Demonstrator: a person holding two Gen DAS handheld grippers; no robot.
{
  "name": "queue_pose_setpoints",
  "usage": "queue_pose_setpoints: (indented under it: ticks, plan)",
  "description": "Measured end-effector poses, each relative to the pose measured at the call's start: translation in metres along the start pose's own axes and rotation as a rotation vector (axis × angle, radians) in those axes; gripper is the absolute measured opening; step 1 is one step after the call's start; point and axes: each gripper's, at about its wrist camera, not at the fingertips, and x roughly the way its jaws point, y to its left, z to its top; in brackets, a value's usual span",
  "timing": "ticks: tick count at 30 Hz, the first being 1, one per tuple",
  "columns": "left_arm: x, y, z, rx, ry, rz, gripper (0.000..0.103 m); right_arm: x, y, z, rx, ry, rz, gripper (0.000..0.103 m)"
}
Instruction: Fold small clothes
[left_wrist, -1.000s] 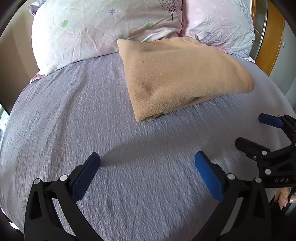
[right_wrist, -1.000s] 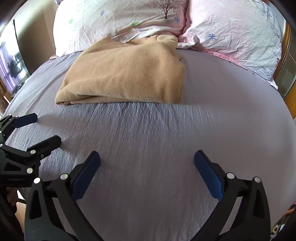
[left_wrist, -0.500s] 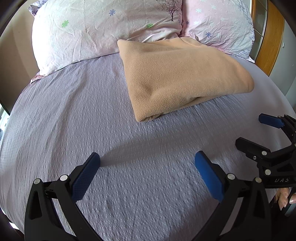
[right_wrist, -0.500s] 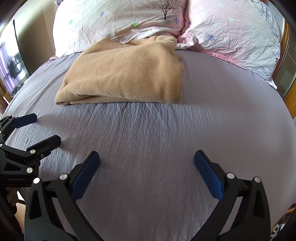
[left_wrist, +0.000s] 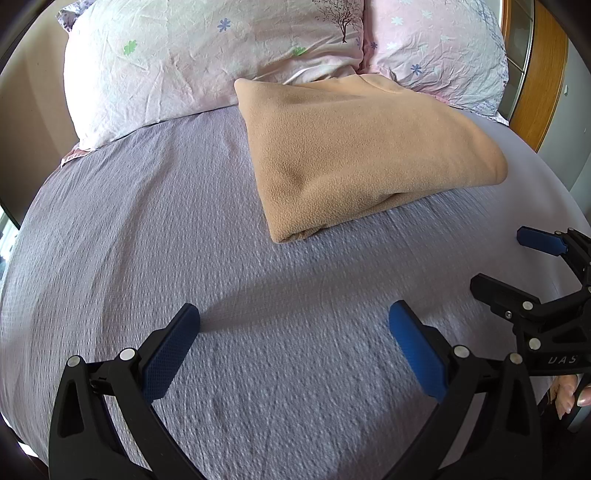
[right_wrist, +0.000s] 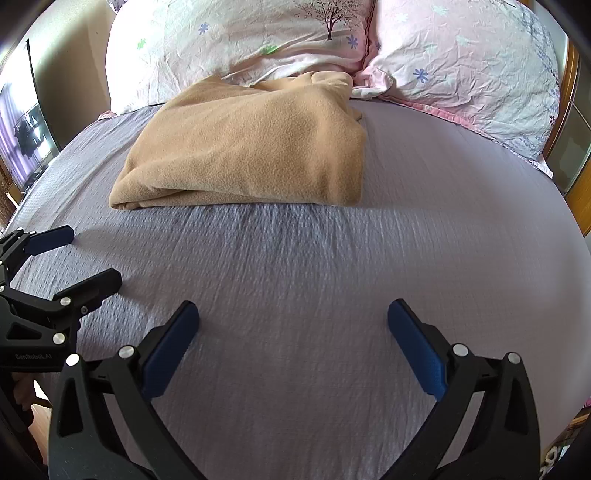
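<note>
Folded tan fleece (right_wrist: 251, 147), long axis across bed (right_wrist: 332, 277), touching pillows (right_wrist: 258, 40)

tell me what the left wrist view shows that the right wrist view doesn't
Only the left wrist view shows the right gripper from the side, open, with fingertips of the person's hand beneath it. Only the right wrist view shows the left gripper from the side, open, and a window at the far left. Both share the folded tan fleece garment lying on the lavender bedsheet, its far edge against the two floral pillows.
</note>
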Motion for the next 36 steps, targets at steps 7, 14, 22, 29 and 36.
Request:
queue_pose_setpoints:
  ticks: [7,14,22,29,36]
  plan:
    - [0.0001,0.0002,-0.0002,0.000,0.000,0.000,0.102,0.0001,0.0001,0.0000,0.001,0.000,-0.001,0.101]
    - [0.0000,0.0004,0.0000,0.001,-0.001,-0.001,0.102,0.0001,0.0000,0.0000,0.001,-0.001,-0.001,0.101]
    - [-0.0001,0.0004,0.0000,0.001,0.000,-0.001,0.102,0.0004,0.0004,-0.0001,0.003,-0.001,-0.003,0.101]
    - [0.0001,0.0004,0.0002,0.000,0.004,0.001,0.102,0.0002,0.0006,-0.0001,0.004,-0.002,-0.003,0.101]
    - [0.0008,0.0010,0.0013,0.000,0.011,0.002,0.102,0.0000,0.0006,-0.0001,0.005,-0.003,-0.004,0.101]
